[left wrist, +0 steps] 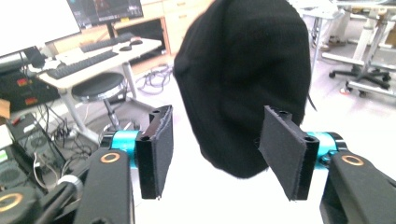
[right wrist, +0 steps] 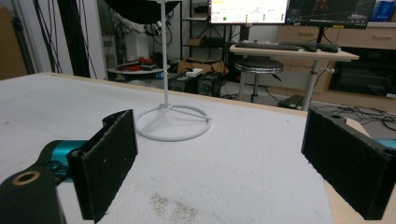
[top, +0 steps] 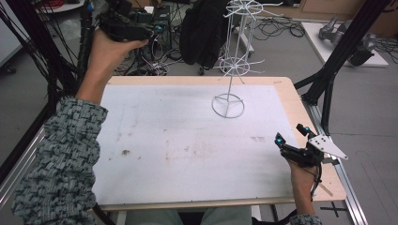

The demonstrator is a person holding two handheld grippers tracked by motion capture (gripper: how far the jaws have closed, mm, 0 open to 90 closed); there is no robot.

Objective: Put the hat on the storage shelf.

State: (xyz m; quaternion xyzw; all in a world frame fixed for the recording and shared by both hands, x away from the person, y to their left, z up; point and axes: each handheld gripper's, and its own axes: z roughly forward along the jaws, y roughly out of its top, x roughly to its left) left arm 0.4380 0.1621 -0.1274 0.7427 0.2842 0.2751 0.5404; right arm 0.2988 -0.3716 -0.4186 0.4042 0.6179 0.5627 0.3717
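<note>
Black beanie: matt knitted cloth. Hanger stand: thin white-coated wire, smooth. Table: pale wood border around a matt, stained white sheet. Jaw pads: rough black foam. Sleeve: coarse tweed-like weave.

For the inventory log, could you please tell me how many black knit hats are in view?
1: the black knit hat hangs on the white wire rack at the table's far edge, just beyond the left hand-held gripper, whose jaws are open.

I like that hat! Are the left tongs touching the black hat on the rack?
Apart. In the left gripper view the left tongs stand open, with space between each pad and the black hat.
</note>
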